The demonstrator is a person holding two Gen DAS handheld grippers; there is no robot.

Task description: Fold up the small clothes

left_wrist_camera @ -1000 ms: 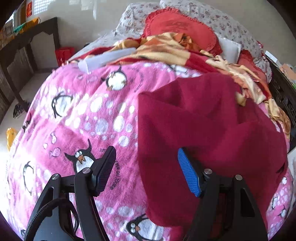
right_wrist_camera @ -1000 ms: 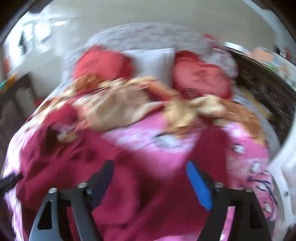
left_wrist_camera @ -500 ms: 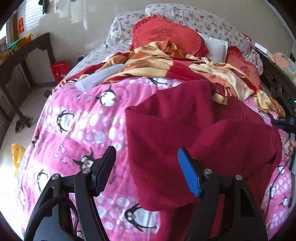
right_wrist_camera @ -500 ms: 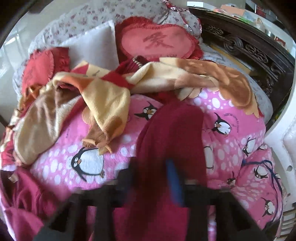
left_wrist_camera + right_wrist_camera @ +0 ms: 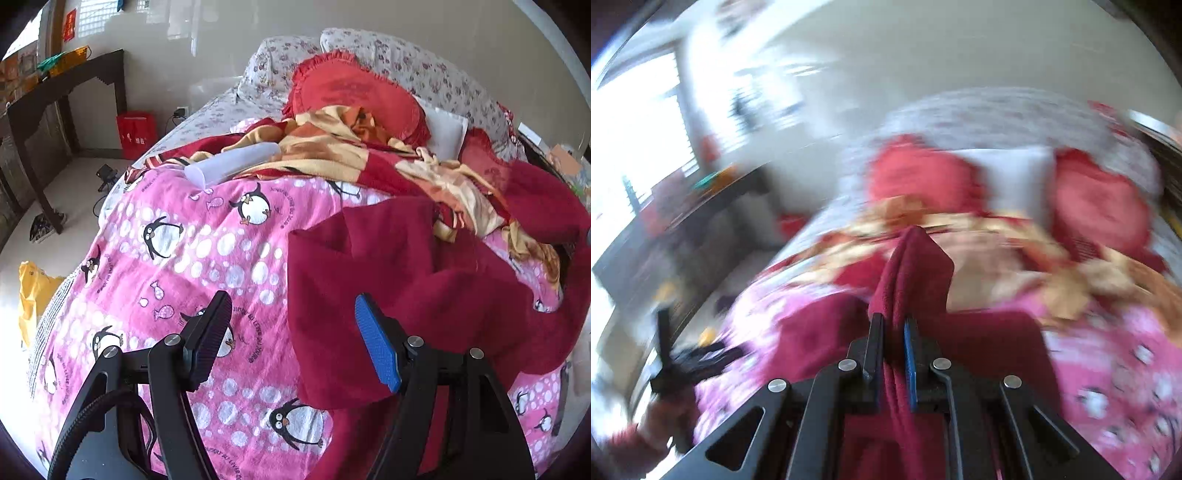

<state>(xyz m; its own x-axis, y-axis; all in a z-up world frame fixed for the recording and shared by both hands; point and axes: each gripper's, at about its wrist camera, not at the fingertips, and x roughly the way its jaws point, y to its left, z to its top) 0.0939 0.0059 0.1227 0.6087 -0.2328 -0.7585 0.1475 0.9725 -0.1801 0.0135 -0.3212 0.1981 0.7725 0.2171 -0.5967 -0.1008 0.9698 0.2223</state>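
Note:
A dark red fleece garment (image 5: 399,280) lies spread on the pink penguin blanket (image 5: 177,266) of a bed. My left gripper (image 5: 291,347) is open and empty, hovering over the garment's near left edge. My right gripper (image 5: 894,332) is shut on a bunched fold of the same red garment (image 5: 912,273) and holds it lifted above the bed; this view is blurred. In the left wrist view a raised part of the garment (image 5: 543,199) shows at the far right.
A crumpled red and yellow blanket (image 5: 332,151), red cushions (image 5: 351,92) and floral pillows (image 5: 424,70) lie at the head of the bed. A white tube-like thing (image 5: 232,162) rests on the blanket. A dark table (image 5: 55,96) stands at the left.
My right gripper has closed on a fold of the red garment and lifted it while swinging left. My left gripper has stayed open and drawn back a little.

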